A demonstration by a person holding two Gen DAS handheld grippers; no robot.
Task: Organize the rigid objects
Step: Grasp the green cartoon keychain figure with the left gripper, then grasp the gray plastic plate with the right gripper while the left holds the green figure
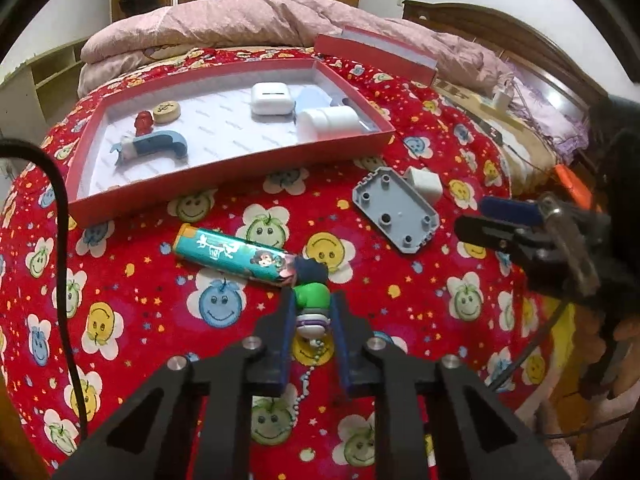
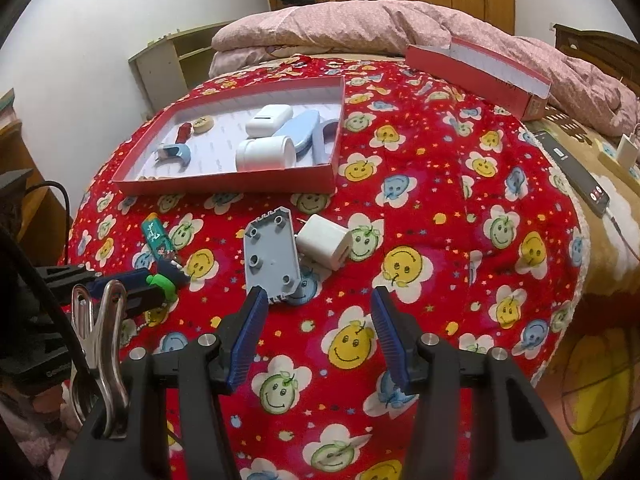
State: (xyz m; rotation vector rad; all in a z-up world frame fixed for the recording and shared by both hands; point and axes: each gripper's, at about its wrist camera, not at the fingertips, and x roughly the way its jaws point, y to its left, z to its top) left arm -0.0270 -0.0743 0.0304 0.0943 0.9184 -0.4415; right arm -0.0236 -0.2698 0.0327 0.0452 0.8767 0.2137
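My left gripper is shut on a small green and purple toy figure with a bead chain, low over the red smiley blanket; it also shows in the right wrist view. A teal lighter lies just beyond it. A grey plastic cover and a white charger cube lie ahead of my right gripper, which is open and empty. The red shallow box holds a white case, a white cylinder, a wooden disc, a red figure and a blue piece.
The box's red lid lies at the back right. A pink quilt is bunched behind. A phone on a cable lies at the blanket's right edge. A black cable hangs at the left.
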